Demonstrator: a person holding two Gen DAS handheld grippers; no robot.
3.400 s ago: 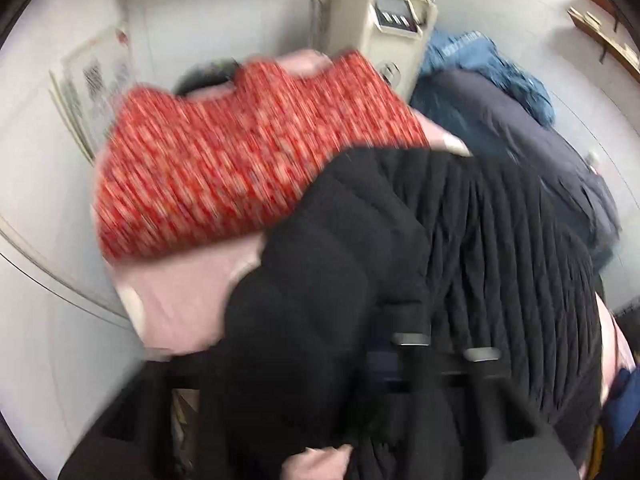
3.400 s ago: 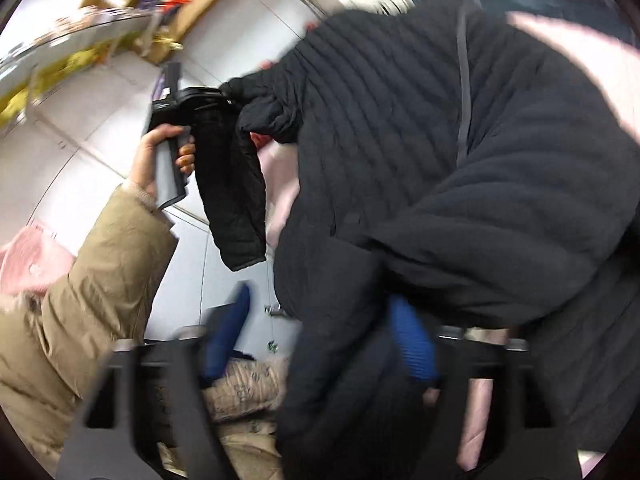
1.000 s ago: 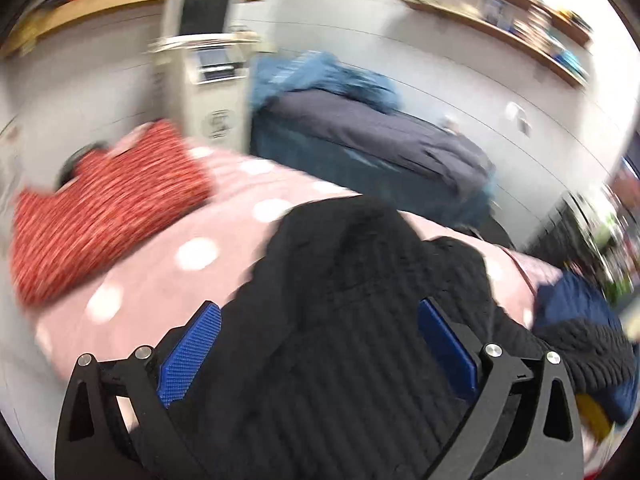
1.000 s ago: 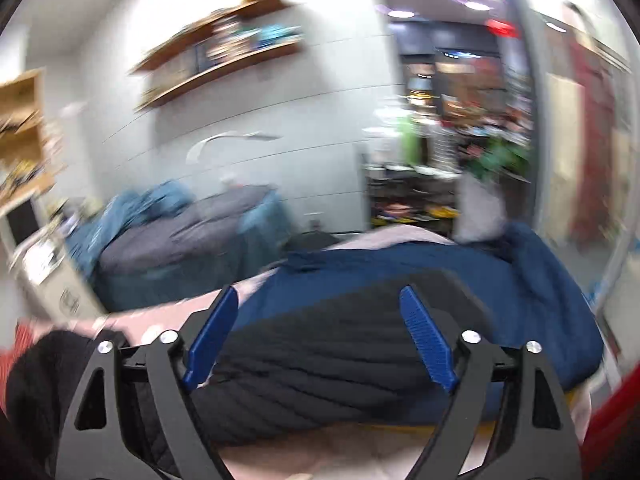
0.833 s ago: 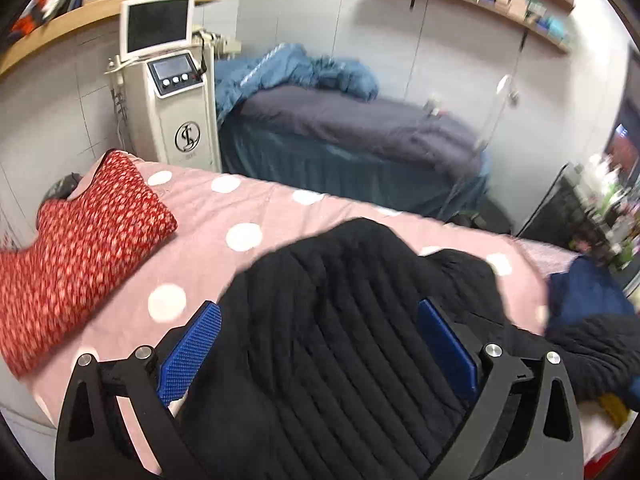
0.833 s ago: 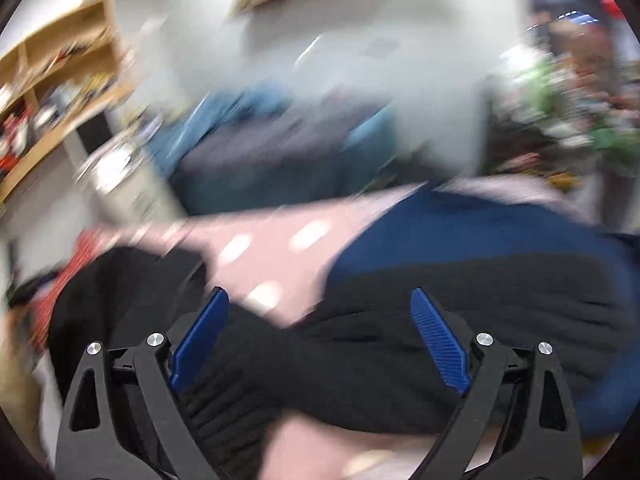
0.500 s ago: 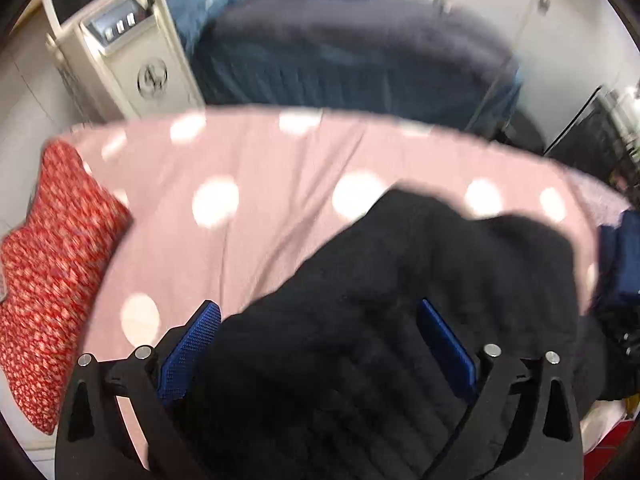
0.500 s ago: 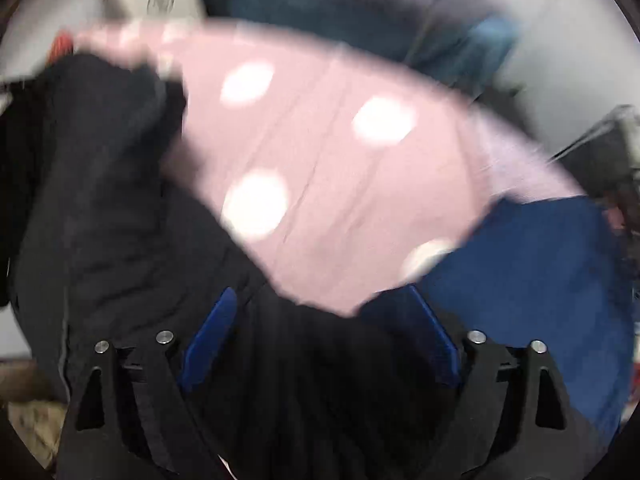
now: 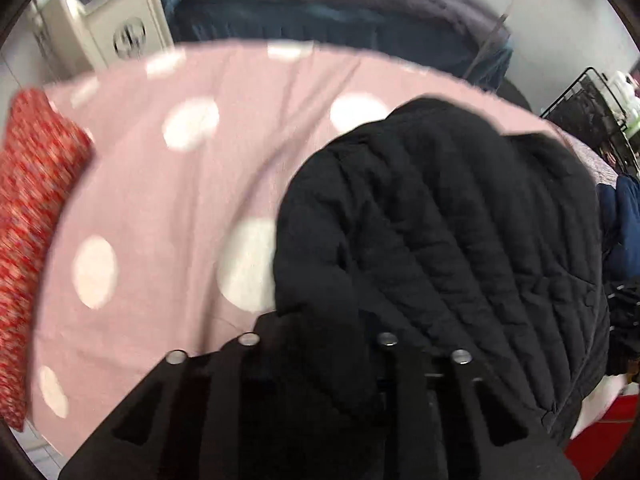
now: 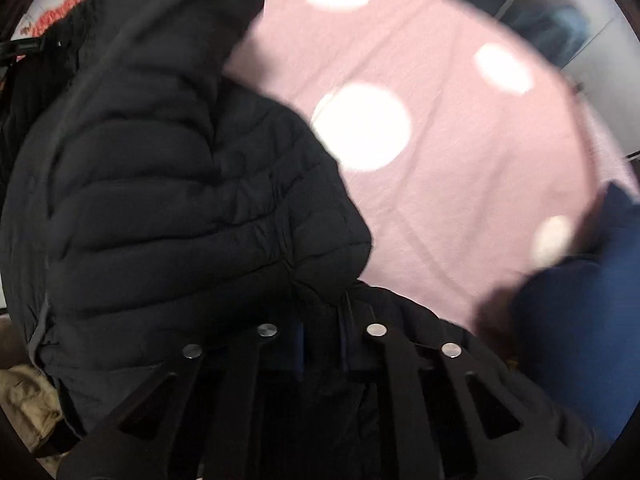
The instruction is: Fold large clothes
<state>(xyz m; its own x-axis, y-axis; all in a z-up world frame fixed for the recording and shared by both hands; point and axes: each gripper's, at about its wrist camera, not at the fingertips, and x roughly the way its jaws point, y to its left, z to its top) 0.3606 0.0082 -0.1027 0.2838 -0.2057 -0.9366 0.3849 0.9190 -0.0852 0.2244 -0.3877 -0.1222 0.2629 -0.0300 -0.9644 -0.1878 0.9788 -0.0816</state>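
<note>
A black quilted jacket (image 9: 440,240) lies crumpled on a pink sheet with white dots (image 9: 180,200). My left gripper (image 9: 316,336) points steeply down at the jacket's near edge. Its jaws are closing, and black fabric bunches between them and hides the pads. In the right wrist view the same jacket (image 10: 180,200) fills the left half over the pink sheet (image 10: 460,160). My right gripper (image 10: 322,336) is closing too, with a fold of the jacket pinched between its blue pads.
A red knit garment (image 9: 32,208) lies at the sheet's left end. A blue garment (image 10: 580,320) sits on the right. Behind the bed stand a white machine (image 9: 116,20) and a second, dark blue bed (image 9: 340,20). A tan sleeve (image 10: 24,396) shows at lower left.
Both grippers have come down and tipped toward the bed. Their jaws stood wide a moment ago and have now closed onto the black jacket.
</note>
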